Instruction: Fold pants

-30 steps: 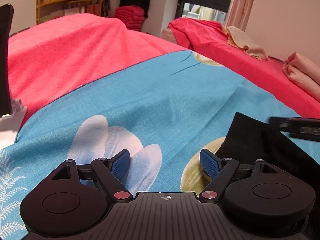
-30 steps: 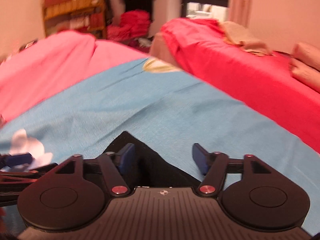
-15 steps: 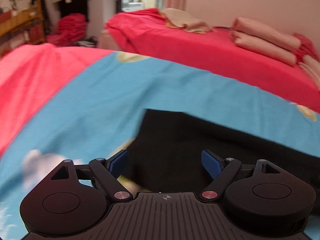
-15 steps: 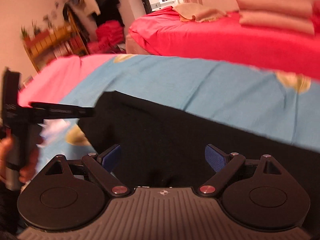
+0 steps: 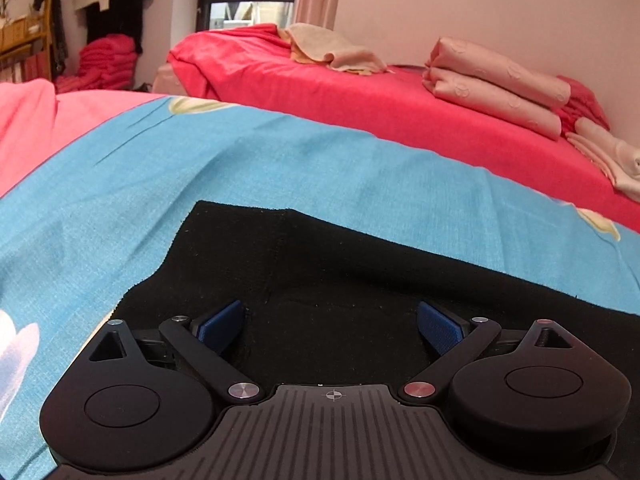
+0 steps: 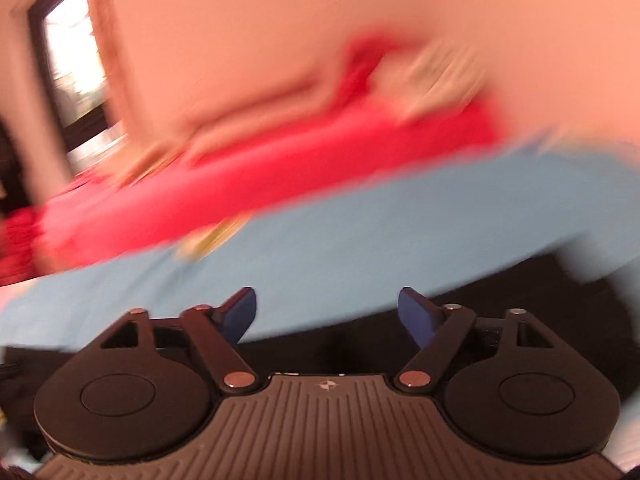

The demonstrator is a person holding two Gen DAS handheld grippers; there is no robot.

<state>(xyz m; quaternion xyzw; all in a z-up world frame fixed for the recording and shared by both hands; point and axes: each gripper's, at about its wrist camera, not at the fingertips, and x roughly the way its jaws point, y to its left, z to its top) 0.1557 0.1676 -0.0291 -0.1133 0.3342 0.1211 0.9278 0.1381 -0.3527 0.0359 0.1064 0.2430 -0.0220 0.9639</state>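
The black pants (image 5: 360, 280) are lying flat on the blue sheet (image 5: 280, 168), running from 6 toward 3 o'clock in the left view; they are looking soft, light and limp, so a corner or hem edge at about 10 o'clock is likely the best pinch point. The left gripper (image 5: 332, 326) is hovering over them with fingers spread and empty. The right gripper (image 6: 326, 314) is also spread with nothing between its fingers, having just been closing slightly, though heavy blur is making this view uncertain; no containers are showing.
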